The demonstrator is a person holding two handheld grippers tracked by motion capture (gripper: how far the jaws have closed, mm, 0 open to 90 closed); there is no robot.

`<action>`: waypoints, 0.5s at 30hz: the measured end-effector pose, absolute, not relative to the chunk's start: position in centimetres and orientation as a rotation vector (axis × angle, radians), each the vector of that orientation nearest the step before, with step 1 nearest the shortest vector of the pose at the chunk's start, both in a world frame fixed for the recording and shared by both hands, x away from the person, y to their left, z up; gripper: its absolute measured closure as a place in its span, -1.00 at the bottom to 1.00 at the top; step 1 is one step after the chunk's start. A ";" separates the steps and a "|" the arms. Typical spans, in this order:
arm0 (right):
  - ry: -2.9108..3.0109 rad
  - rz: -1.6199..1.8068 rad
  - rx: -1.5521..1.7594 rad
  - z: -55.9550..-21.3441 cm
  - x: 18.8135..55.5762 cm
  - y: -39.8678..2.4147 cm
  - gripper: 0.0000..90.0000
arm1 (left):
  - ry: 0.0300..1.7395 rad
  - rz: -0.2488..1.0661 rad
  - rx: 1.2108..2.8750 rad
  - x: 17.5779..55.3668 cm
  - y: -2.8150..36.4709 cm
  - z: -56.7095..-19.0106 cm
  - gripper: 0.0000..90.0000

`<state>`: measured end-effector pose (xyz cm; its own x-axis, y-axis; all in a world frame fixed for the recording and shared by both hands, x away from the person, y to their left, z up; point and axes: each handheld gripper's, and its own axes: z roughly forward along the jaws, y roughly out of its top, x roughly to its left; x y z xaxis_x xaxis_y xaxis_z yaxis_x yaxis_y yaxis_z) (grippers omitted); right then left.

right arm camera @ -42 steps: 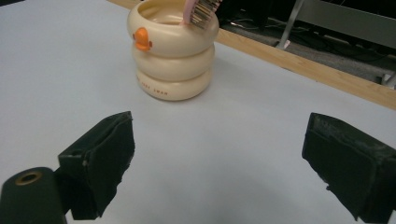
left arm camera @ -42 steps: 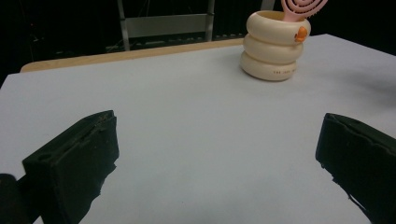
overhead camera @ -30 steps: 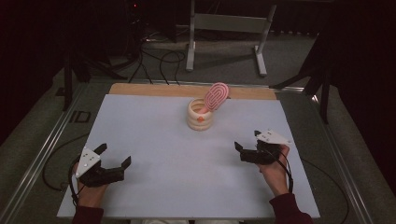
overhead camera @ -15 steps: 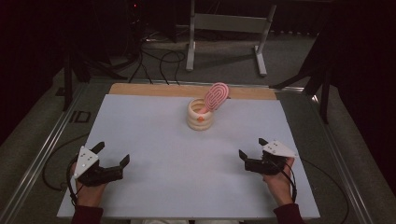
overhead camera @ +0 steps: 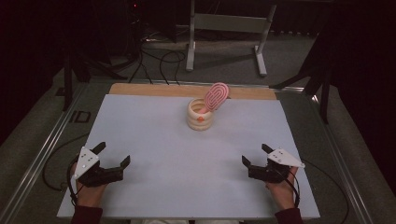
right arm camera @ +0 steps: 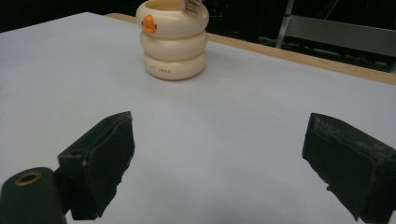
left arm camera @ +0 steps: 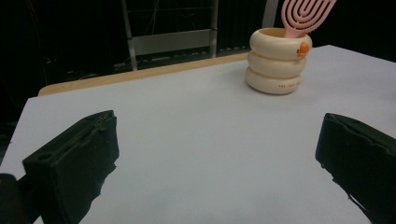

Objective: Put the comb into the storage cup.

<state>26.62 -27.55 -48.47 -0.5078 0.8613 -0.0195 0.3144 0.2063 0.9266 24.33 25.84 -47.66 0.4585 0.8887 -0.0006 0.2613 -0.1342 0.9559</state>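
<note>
Both grippers sit low at the near edge of the table [overhead camera: 140, 126], jaws spread wide and holding nothing: left gripper [overhead camera: 113, 157] at near left, right gripper [overhead camera: 254, 155] at near right. The cup [overhead camera: 201, 115], cream and ringed, stands upright at far centre, well apart from both. The pink brush [overhead camera: 216, 96] stands in it, handle down, head up and leaning right and away, so its long axis runs steeply upward. From the left jaws the cup [left arm camera: 279, 60] lies ahead and to the right; from the right jaws the cup [right arm camera: 173, 39] lies ahead and to the left. Right looks slightly nearer, and the head tilts to its side, so probably a right-gripper reach.
</note>
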 end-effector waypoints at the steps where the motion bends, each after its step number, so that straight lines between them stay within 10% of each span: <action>1: 1.934 1.286 1.087 -48.5 26.5 -27.6 -0.80 | 1.005 0.745 1.660 24.3 25.8 -47.7 -0.99; 15: 1.910 1.298 1.114 -48.6 26.4 -28.7 -0.80 | 1.008 0.741 1.653 24.2 26.1 -47.9 -0.99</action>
<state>26.38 -28.67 -48.64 -0.4910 0.8712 -0.0023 0.3186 0.1820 0.9303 24.21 26.06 -47.91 0.4607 0.8875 -0.0039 0.2607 -0.1311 0.9565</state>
